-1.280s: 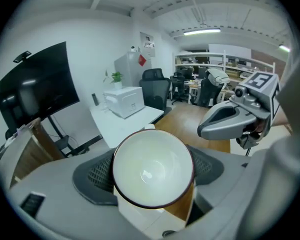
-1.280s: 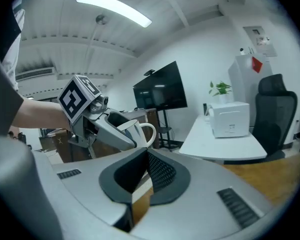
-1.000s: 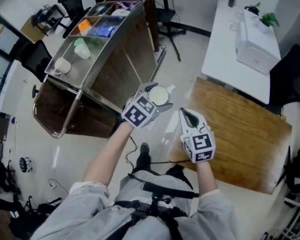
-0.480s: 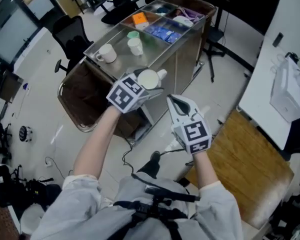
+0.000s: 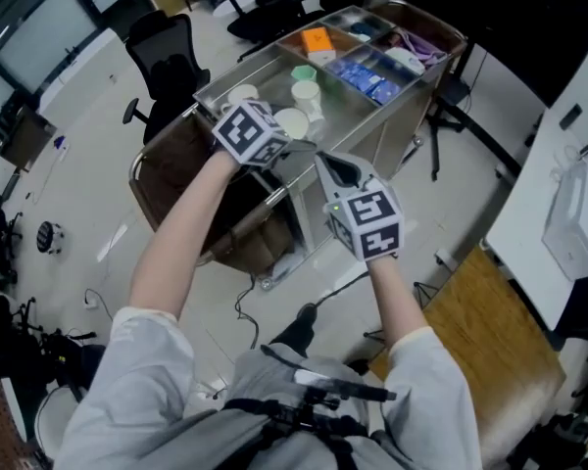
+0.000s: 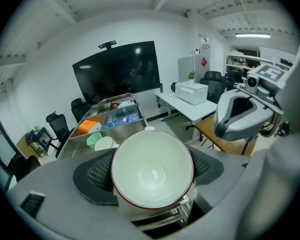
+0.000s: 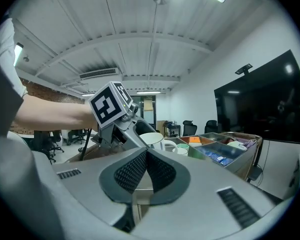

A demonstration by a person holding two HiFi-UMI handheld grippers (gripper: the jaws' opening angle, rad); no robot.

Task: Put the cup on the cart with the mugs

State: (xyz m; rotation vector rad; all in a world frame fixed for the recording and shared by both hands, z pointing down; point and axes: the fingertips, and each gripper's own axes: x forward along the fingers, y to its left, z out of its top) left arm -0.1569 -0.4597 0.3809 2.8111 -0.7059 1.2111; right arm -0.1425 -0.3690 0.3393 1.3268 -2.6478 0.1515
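Clamping the white cup (image 6: 152,169) in our left gripper's (image 5: 290,127) fingers, we held it above the steel cart's (image 5: 397,125) surface, near the mugs (image 5: 305,95). Our right gripper's (image 7: 146,170) fingers were pressed together, empty.

Metal cart (image 5: 265,67) carries mugs (image 5: 306,96); orange box (image 5: 316,39).

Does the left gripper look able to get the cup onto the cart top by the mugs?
Probably yes. The left gripper holds the cup at the near edge of the cart, mugs just beyond, bare steel beside them. The right gripper hangs aside, shut, not blocking.
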